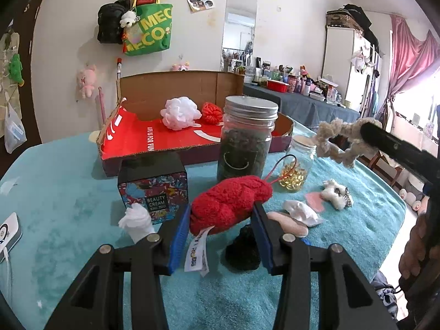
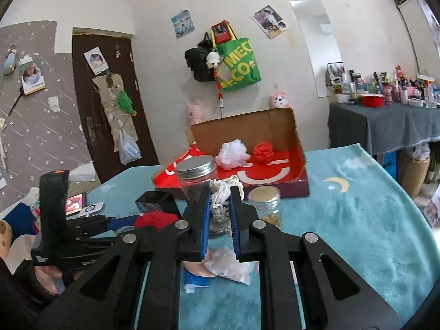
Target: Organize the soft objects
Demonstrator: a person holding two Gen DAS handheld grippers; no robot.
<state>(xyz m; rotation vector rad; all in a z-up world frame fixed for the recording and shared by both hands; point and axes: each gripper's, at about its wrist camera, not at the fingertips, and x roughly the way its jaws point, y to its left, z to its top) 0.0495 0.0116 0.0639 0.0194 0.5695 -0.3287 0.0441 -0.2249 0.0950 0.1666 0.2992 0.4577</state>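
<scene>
Left claw [image 1: 222, 214]: partly closed, its blue pads pressing both sides of a red fuzzy toy [image 1: 229, 202] with a white tag, held above the table.
Right claw [image 2: 220, 211]: nearly shut, pinching a cream knitted piece [image 2: 221, 195] between its pads; in the left view that piece hangs in the air at the right, clear of the table.
Table [image 1: 68, 192]: covered in teal cloth.
Tissue wad [image 1: 136, 218]: left of the left claw, just in front of a flowered cream box [image 1: 154, 192].
Cardboard tray [image 1: 170, 88]: at the far side, red inside, holding a white bath puff [image 1: 180, 112] and, just right of it, a red yarn ball [image 1: 212, 112].
Dark jar [image 1: 247, 137]: metal lid, upright in front of the tray.
Capsule jar [image 1: 298, 162]: right of the dark jar, yellow capsules inside.
Small white plush [image 1: 334, 192]: on the cloth further right, well apart from the tray.
</scene>
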